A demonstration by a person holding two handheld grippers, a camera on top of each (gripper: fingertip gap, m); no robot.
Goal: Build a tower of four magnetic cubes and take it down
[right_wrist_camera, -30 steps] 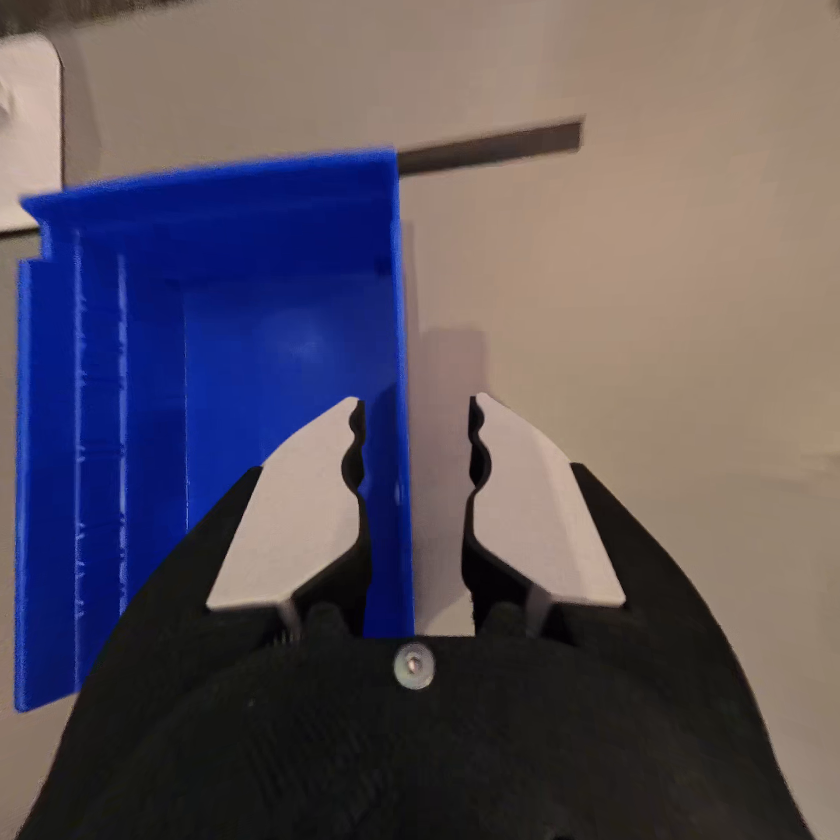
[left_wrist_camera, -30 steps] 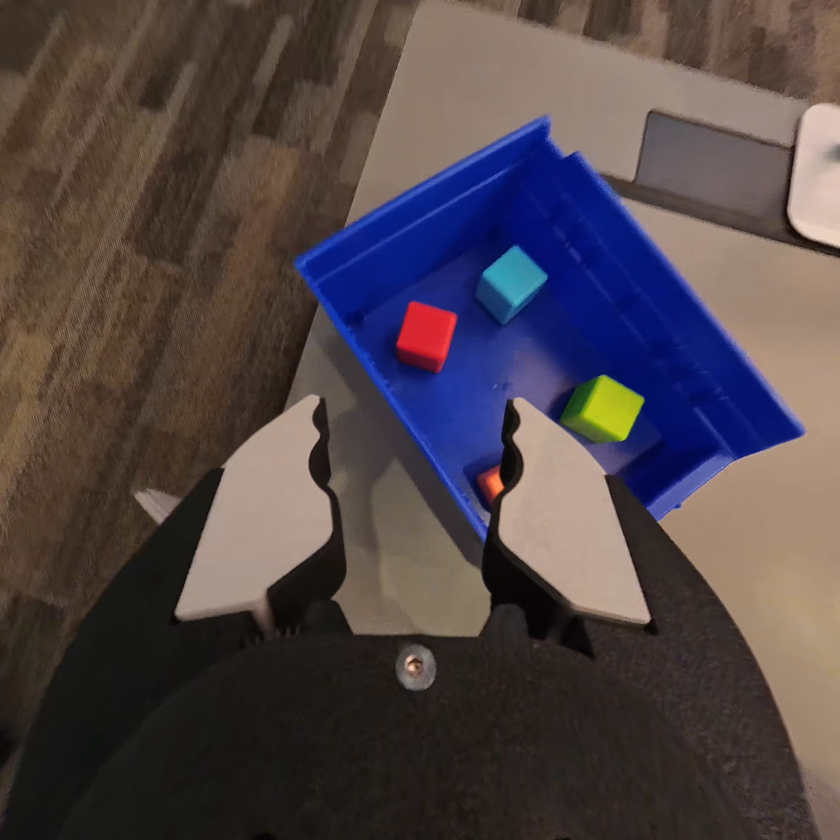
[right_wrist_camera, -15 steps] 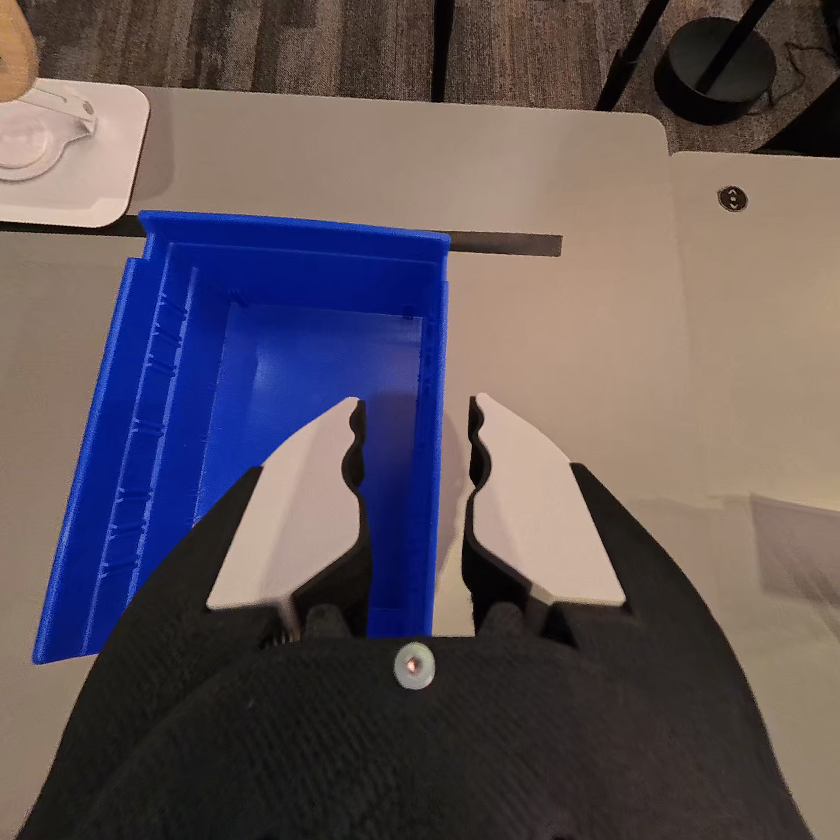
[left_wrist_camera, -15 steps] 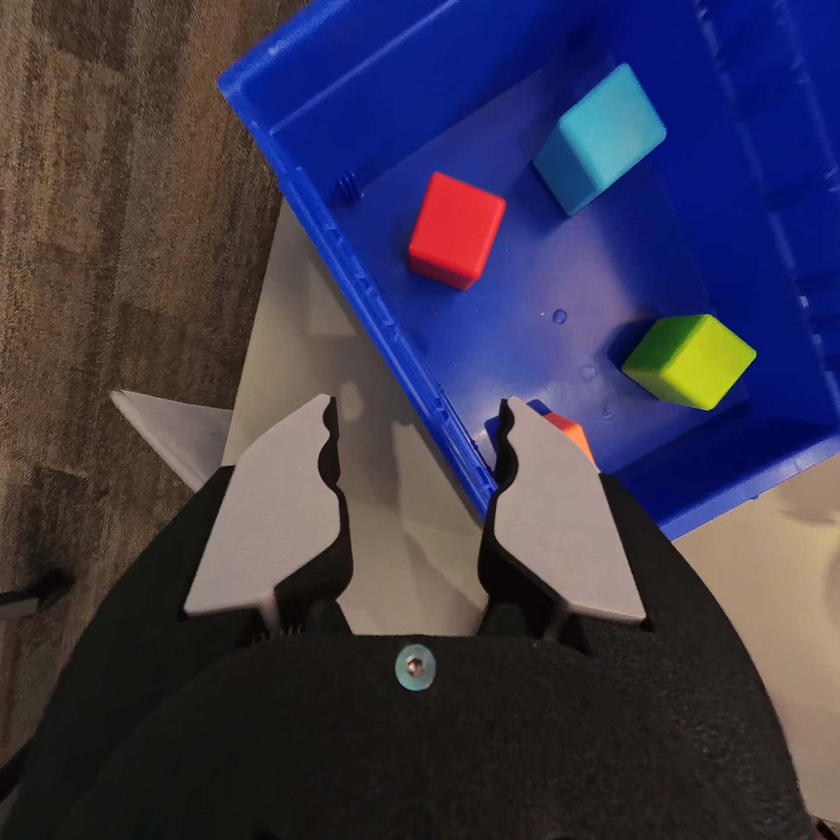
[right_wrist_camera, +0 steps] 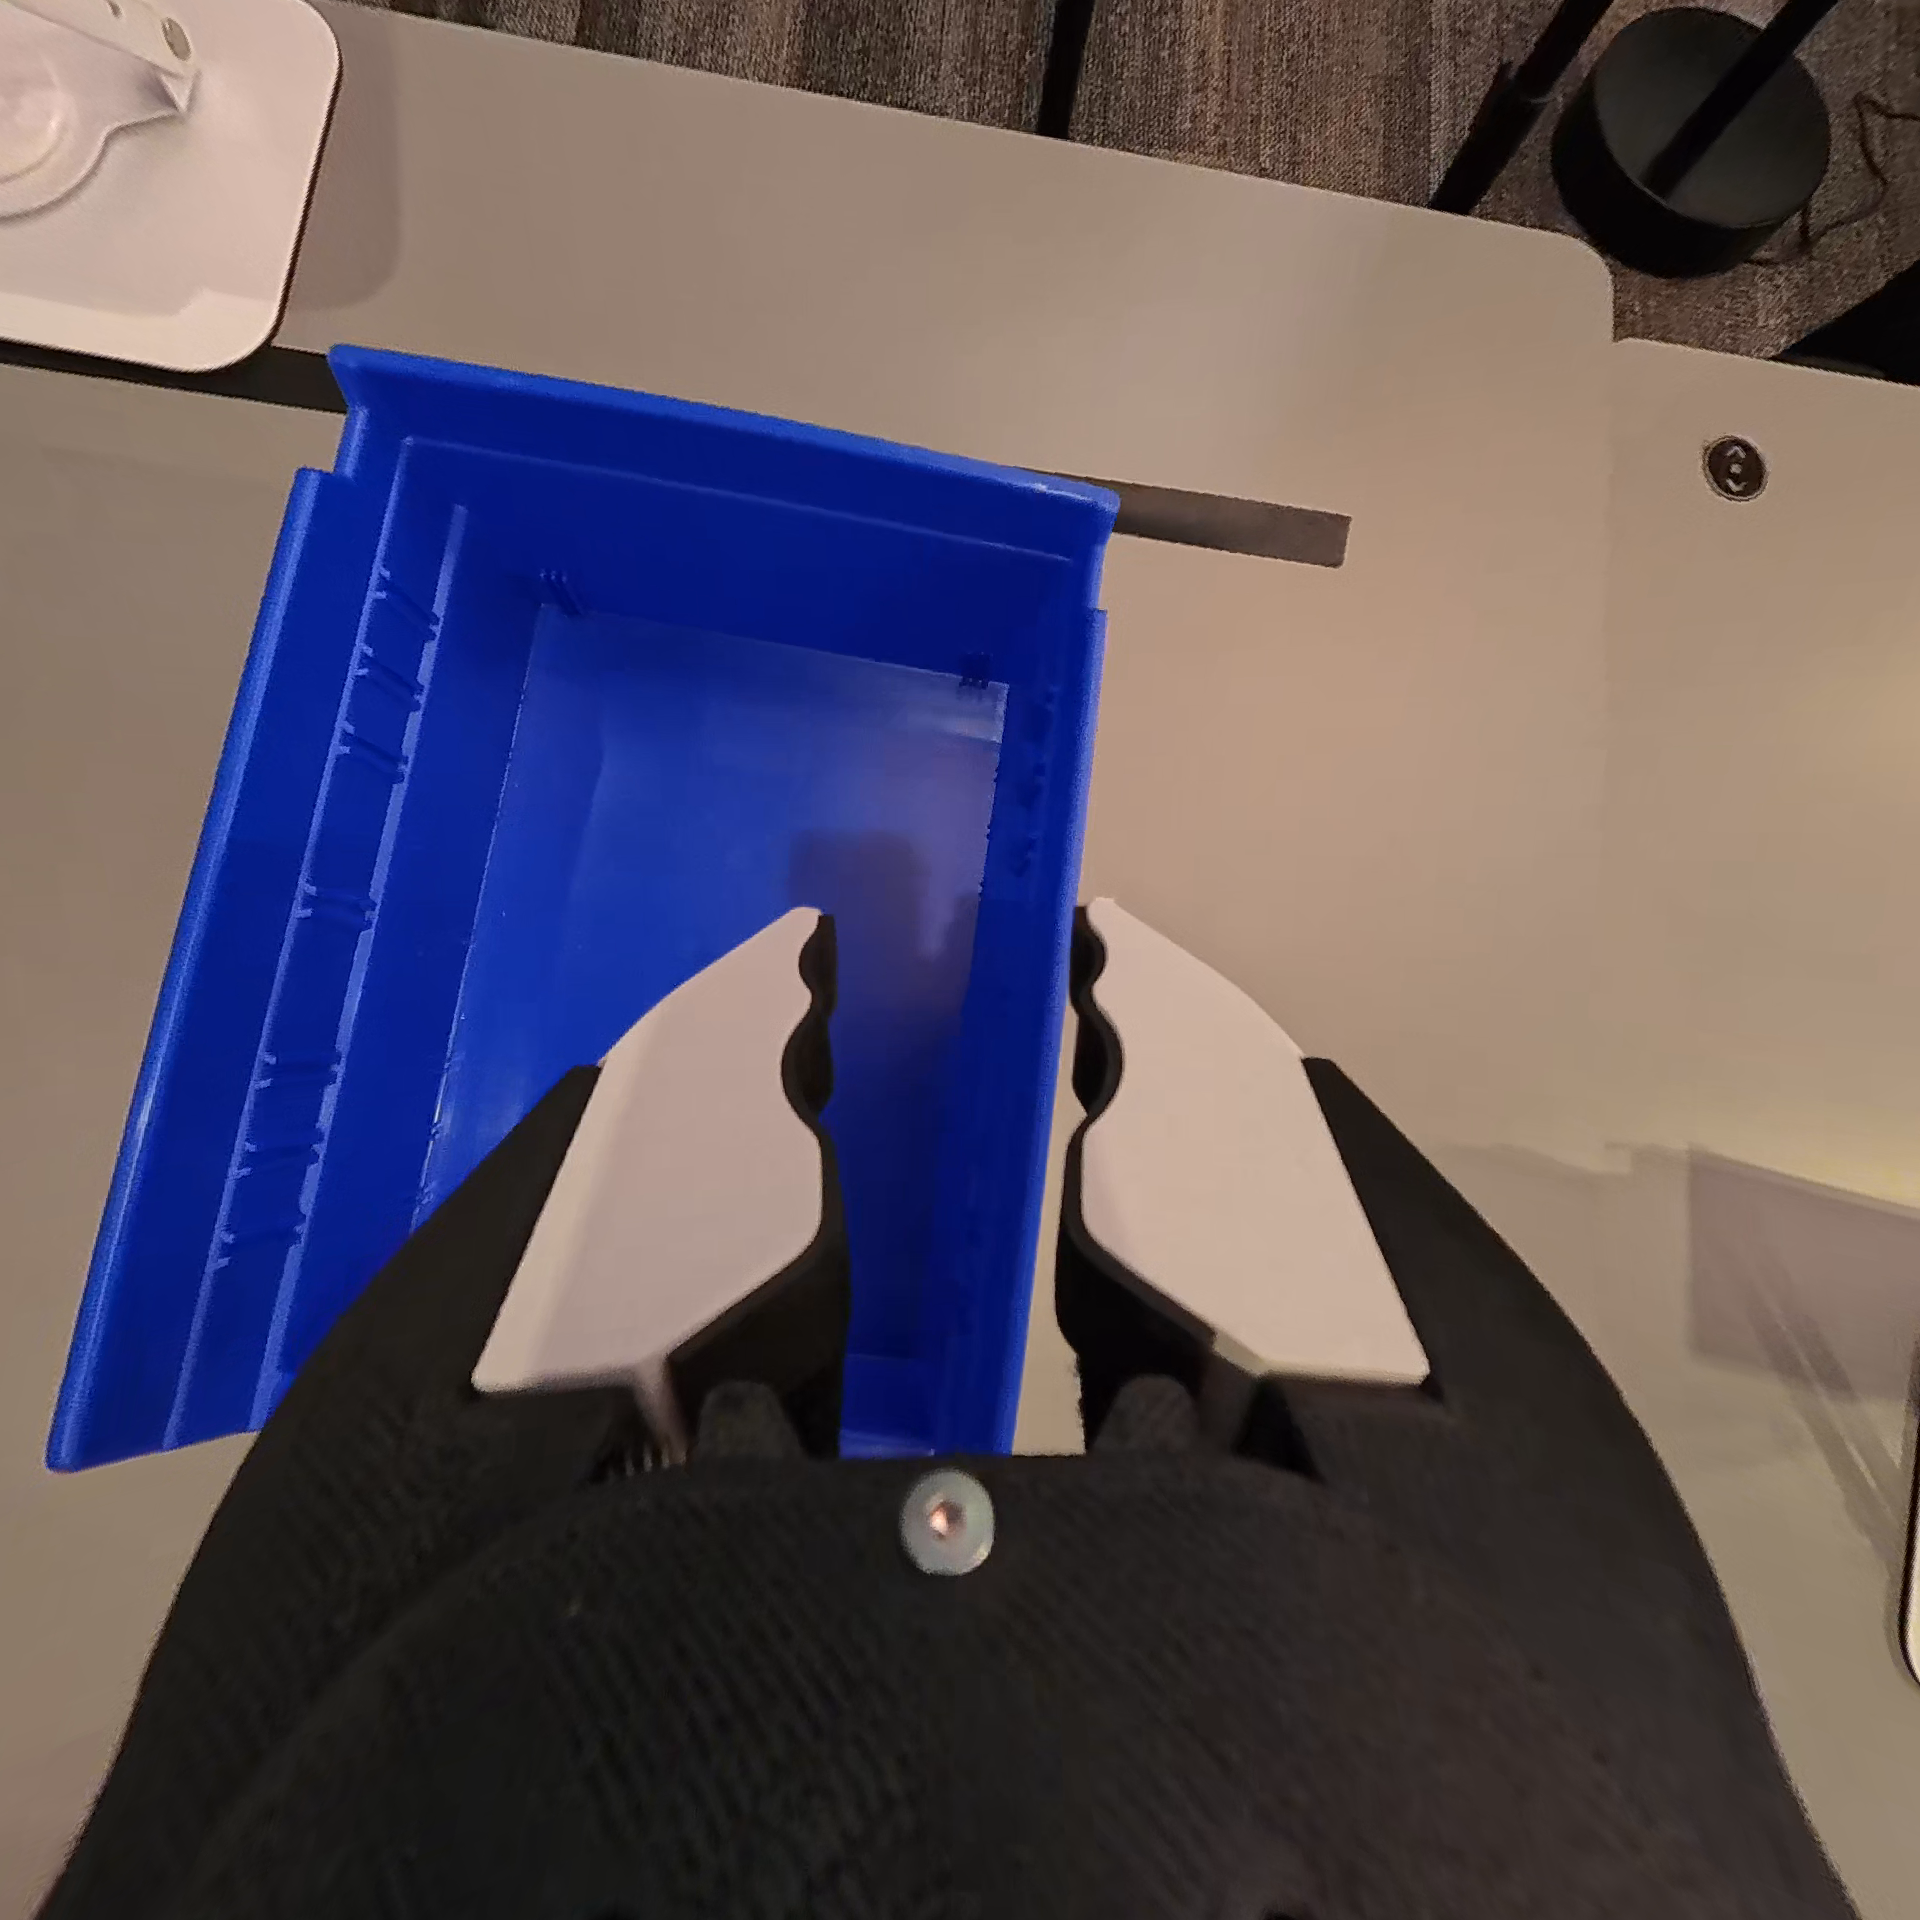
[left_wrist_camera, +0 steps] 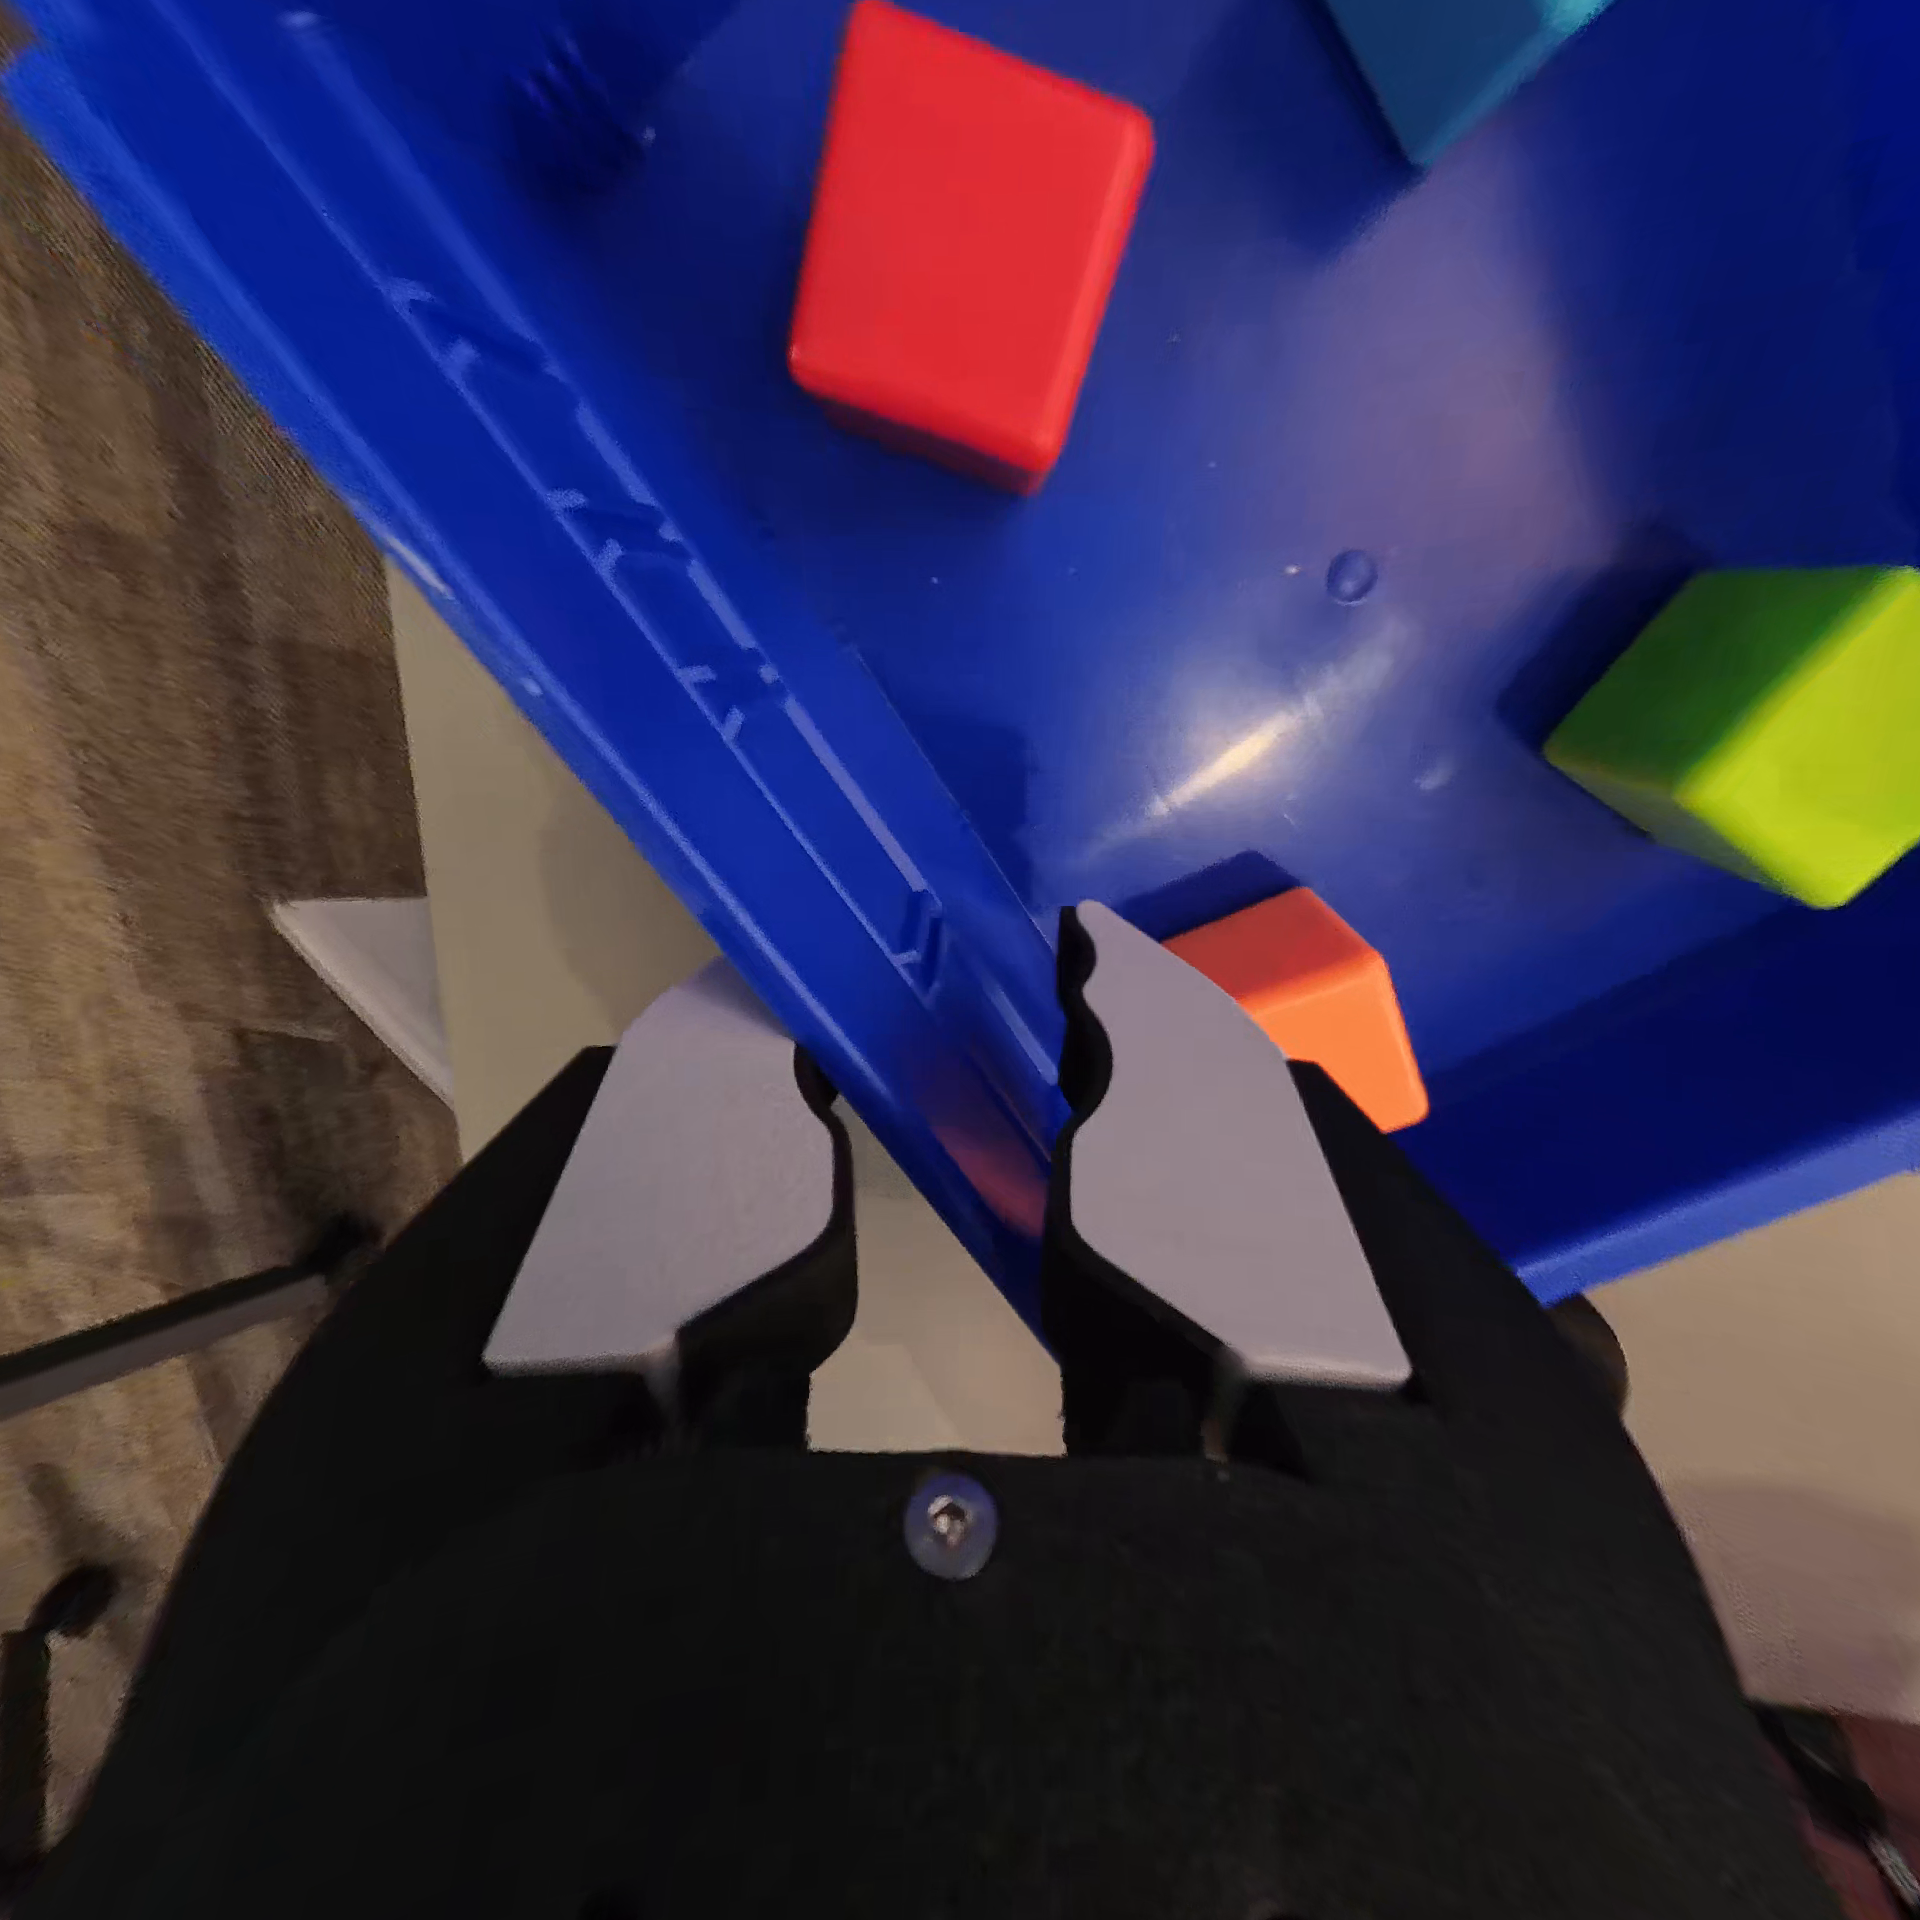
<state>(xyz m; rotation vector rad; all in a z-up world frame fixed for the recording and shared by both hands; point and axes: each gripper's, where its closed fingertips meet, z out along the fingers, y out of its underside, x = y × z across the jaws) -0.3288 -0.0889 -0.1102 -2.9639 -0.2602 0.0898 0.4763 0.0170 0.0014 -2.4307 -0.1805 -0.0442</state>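
Observation:
A blue bin point(left_wrist_camera: 582, 499) holds a red cube point(left_wrist_camera: 966, 239), a cyan cube point(left_wrist_camera: 1455, 62), a green cube point(left_wrist_camera: 1745, 738) and an orange cube point(left_wrist_camera: 1320, 987), all lying apart on its floor. My left gripper point(left_wrist_camera: 925, 956) is closed across this bin's near side wall. One finger is outside under the rim and the other is inside, next to the orange cube. A second blue bin point(right_wrist_camera: 343, 935), empty, shows in the right wrist view. My right gripper point(right_wrist_camera: 951, 914) is open and straddles its right wall from above.
The bins sit on a beige table point(right_wrist_camera: 1455, 727). A white pad point(right_wrist_camera: 156, 177) lies at its back left, and a dark slot point(right_wrist_camera: 1236, 535) runs behind the empty bin. A black round base point(right_wrist_camera: 1683, 145) stands on the floor beyond. Carpet point(left_wrist_camera: 156, 623) lies left of the table edge. Across from one pair of fingers to the other is roughly 80 cm.
My left gripper moved forward and down onto the cube bin's side wall and its jaws narrowed around it. My right gripper's view pulled up and back from the empty bin, with its jaw gap unchanged.

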